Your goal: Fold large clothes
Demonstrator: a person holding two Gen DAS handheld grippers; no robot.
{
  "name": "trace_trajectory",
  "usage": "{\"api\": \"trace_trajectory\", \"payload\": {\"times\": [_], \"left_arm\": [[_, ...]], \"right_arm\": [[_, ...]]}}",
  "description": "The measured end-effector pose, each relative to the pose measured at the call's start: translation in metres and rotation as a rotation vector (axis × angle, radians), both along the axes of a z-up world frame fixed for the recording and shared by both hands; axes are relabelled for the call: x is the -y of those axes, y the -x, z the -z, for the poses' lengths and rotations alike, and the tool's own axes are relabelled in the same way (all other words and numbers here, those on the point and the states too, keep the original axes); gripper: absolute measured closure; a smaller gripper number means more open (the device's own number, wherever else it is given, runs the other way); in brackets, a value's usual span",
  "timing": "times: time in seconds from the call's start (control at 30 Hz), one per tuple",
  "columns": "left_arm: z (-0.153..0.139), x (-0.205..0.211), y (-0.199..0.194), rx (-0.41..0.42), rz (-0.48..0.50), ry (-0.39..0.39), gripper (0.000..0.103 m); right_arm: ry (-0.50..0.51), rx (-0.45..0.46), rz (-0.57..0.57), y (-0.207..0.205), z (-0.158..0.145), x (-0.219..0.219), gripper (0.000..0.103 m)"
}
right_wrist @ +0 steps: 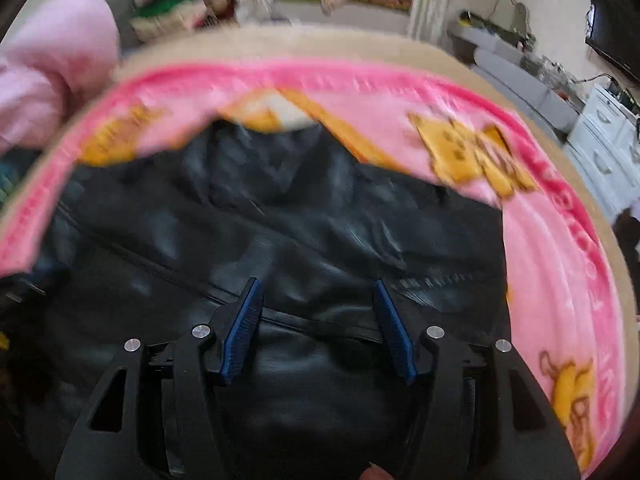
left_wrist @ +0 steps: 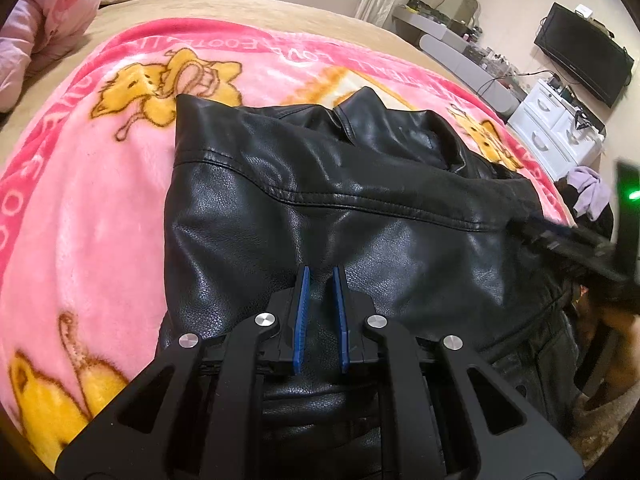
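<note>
A black leather jacket (left_wrist: 320, 184) lies on a pink cartoon blanket (left_wrist: 100, 200), collar toward the far side. My left gripper (left_wrist: 322, 276) is nearly shut, its blue pads pinching a fold of the jacket near the lower middle. My right gripper (right_wrist: 316, 292) is open, its jaws wide apart just above the jacket (right_wrist: 280, 220), holding nothing; this view is blurred by motion. The right gripper's body also shows at the right edge of the left wrist view (left_wrist: 580, 244).
The blanket (right_wrist: 560, 264) covers a beige bed (left_wrist: 240, 8). A pink quilt (left_wrist: 44, 36) lies at the far left. White drawers (left_wrist: 556, 128), a wall TV (left_wrist: 584, 56) and a clothes pile (left_wrist: 588, 192) stand to the right of the bed.
</note>
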State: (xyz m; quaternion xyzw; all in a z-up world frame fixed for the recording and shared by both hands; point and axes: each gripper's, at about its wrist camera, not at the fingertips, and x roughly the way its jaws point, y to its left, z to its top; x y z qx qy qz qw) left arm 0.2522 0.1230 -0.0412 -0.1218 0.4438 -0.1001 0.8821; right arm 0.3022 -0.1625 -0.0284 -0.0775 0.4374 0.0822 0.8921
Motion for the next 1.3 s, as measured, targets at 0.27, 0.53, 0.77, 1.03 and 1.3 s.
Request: {"api": "trace_trajectory", "payload": {"times": [0.27, 0.53, 0.77, 1.03, 1.3], "left_arm": [[-0.004, 0.004, 0.001, 0.014, 0.009, -0.017, 0.096], [-0.031, 0.014, 0.012, 0.082, 0.052, -0.048, 0.068], [-0.045, 0.029, 0.025, 0.096, 0.115, -0.027, 0.057], [-0.010, 0.060, 0.031, -0.017, 0.184, -0.065, 0.076], [-0.004, 0.054, 0.029, -0.034, 0.176, -0.036, 0.076]], "right_arm": [[-0.083, 0.002, 0.014, 0.005, 0.010, 0.011, 0.049], [-0.283, 0.103, 0.014, 0.049, -0.038, 0.032, 0.047], [-0.325, 0.143, 0.020, 0.079, -0.049, 0.043, 0.047], [-0.345, 0.181, -0.025, 0.103, -0.060, 0.039, 0.047], [-0.244, 0.142, -0.112, 0.102, -0.047, 0.000, 0.047]]}}
